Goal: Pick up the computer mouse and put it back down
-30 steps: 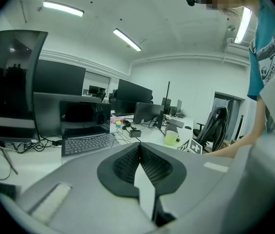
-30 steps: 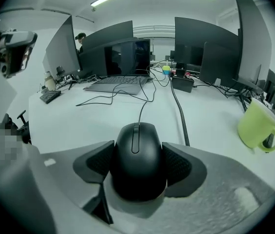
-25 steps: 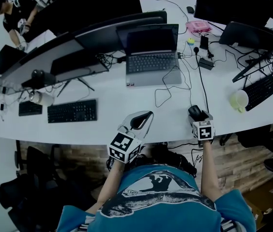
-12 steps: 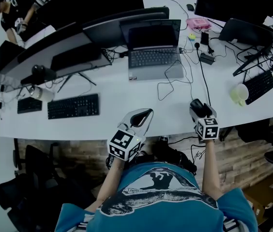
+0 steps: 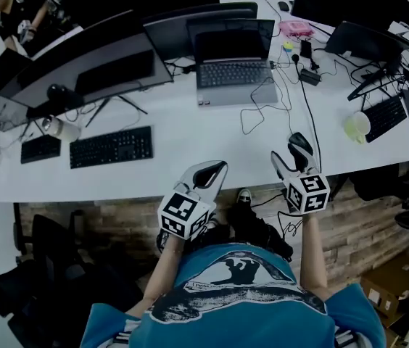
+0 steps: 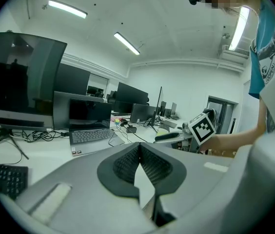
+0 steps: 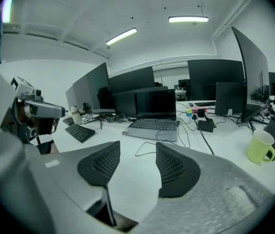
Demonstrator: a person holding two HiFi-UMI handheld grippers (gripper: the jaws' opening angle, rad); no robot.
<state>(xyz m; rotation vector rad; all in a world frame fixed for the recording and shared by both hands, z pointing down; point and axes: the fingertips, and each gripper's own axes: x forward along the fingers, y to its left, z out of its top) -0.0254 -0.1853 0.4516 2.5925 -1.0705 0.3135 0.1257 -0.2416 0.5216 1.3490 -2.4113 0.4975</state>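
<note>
one dark, rounded mouse [image 5: 299, 145] sits by the right gripper's [image 7: 135, 165] empty jaws, apart though just closing; left gripper [image 6: 138, 150] pinched together.

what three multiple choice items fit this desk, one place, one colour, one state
1. Where is the mug?
A) right of the laptop
B) on the laptop
C) on the floor
2. The mug's colour?
A) red
B) pale yellow-green
C) black
3. The left gripper is:
A) wide open
B) clamped on a cup
C) shut, empty
Answers: 1 A, it stands on the desk right of the laptop; 2 B, its wall shows pale yellow-green; 3 C, its pads meet with nothing between.
</note>
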